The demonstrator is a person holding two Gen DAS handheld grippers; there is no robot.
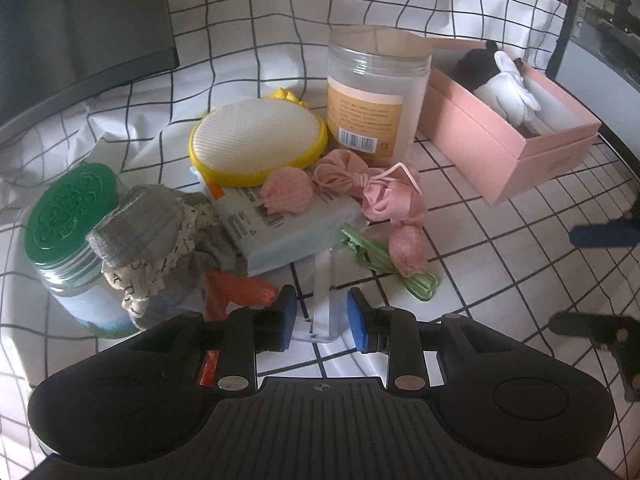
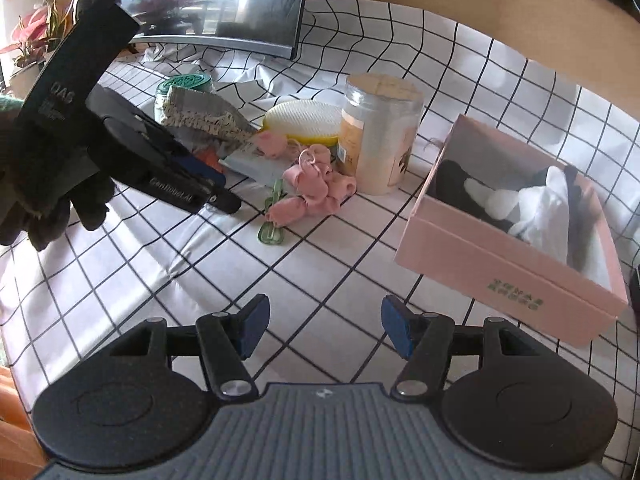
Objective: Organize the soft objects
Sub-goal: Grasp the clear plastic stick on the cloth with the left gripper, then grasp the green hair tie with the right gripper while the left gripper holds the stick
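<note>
My left gripper (image 1: 322,320) hangs low over a pile of soft things, its blue pads on either side of a clear plastic piece (image 1: 322,304) without visibly pressing on it. Around it lie an orange cloth (image 1: 236,292), a grey lace-trimmed cloth (image 1: 148,232) and pink fabric flowers (image 1: 376,200) on green stems. A pink box (image 2: 508,276) at the right holds black and white soft items (image 2: 536,204). My right gripper (image 2: 324,326) stands open over bare tablecloth in front of that box, with nothing between its fingers. A gloved hand (image 2: 48,204) holds the left gripper (image 2: 218,198).
A yellow-rimmed round pad (image 1: 256,140) rests on a wipes pack (image 1: 280,228). A clear jar with an orange label (image 1: 376,96) stands behind, a green-lidded jar (image 1: 68,216) at the left. A dark monitor (image 2: 212,4) stands at the back of the checked tablecloth (image 2: 280,272).
</note>
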